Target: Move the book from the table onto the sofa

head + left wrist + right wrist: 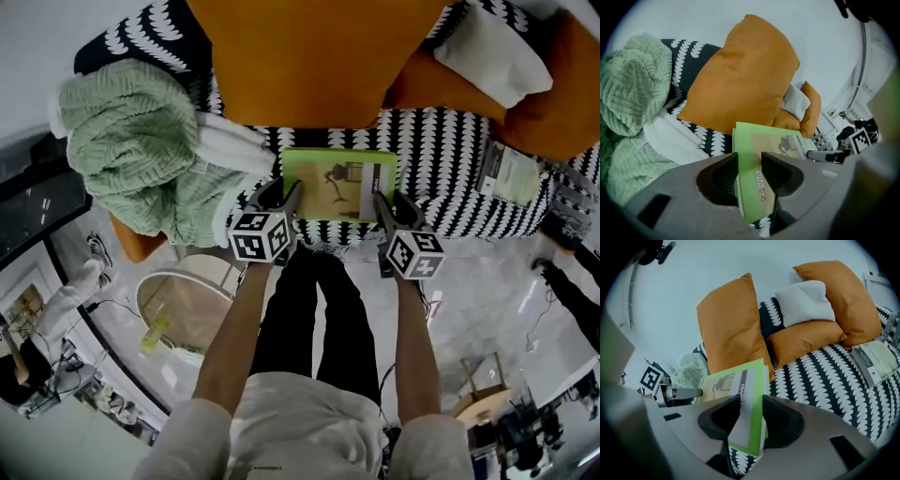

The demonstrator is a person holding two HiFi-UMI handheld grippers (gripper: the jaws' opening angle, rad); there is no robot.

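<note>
the green book (338, 184) sits just in front of the large orange cushion (309, 56), at the front edge of the black-and-white sofa seat (441, 159). the left gripper (284, 199) pinches its left edge, the right gripper (386, 208) its right edge. left of the cushion a green knitted blanket (131, 141) crowds in; to its right, bare seat runs to a magazine (511, 173)

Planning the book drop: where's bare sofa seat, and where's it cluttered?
Free: the black-and-white patterned sofa seat between the green paperback book and the grey-green booklet, in front of the small orange cushion. Crowded: left end under the mint knitted blanket; back lined with the large orange cushion.
</note>
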